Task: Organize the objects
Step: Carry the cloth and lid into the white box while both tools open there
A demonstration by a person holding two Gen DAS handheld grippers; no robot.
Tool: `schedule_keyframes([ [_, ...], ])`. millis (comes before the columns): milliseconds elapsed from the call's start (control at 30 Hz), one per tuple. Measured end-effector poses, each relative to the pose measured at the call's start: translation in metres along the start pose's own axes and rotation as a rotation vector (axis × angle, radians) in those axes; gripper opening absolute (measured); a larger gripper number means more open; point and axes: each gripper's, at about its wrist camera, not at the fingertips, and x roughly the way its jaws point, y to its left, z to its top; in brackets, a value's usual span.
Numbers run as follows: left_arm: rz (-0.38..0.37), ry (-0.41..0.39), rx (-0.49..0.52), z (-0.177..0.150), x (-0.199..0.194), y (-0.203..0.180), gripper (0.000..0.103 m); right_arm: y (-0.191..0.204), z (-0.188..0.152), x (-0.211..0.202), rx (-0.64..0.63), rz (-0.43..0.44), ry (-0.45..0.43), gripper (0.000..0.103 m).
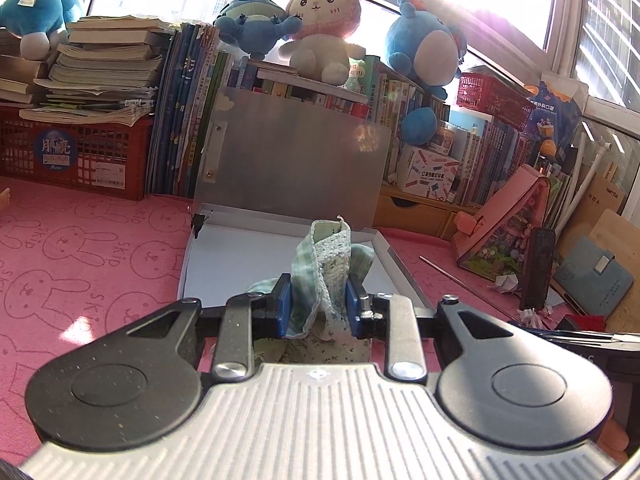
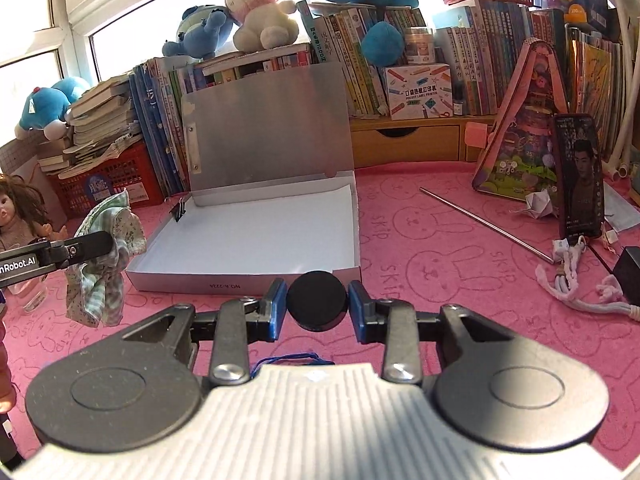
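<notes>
Readable text: pink mat (image 2: 440, 240) repeats "SKIP" beside its rabbit outlines. Silver box (image 2: 248, 280) front wall reads "NO.A-222A", upside down. White carton (image 2: 418, 90) on the wooden shelf: "POCKET LABEL PRINTER". Left gripper (image 2: 102, 240) arm: "nRobot.AI", start cut off. Book spines too small to read.

plush toys (image 1: 322, 20), bks (image 1: 188, 112), red basket (image 1: 76, 156), doll (image 2: 18, 216), phone (image 2: 580, 176)
</notes>
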Motion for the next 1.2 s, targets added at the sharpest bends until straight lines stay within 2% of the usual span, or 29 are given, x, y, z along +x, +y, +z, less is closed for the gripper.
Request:
schedule_keyframes([
  [167, -0.003, 0.025, 0.009, 0.011, 0.021, 0.0, 0.032, -0.002, 0.012, 0.022, 0.007, 0.001, 0.032, 0.038],
  [567, 0.056, 0.083, 0.064, 0.028, 0.075, 0.001, 0.032, -0.002, 0.046, 0.077, 0.006, 0.019, 0.099, 0.038],
  [700, 0.07, 0.104, 0.047, 0.034, 0.098, 0.004, 0.032, 0.0, 0.056, 0.097, 0.008, 0.016, 0.129, 0.038],
  [1200, 0.104, 0.16, 0.07, 0.041, 0.157, 0.007, 0.032, -0.002, 0.069, 0.166, 0.073, 0.062, 0.206, 0.038],
])
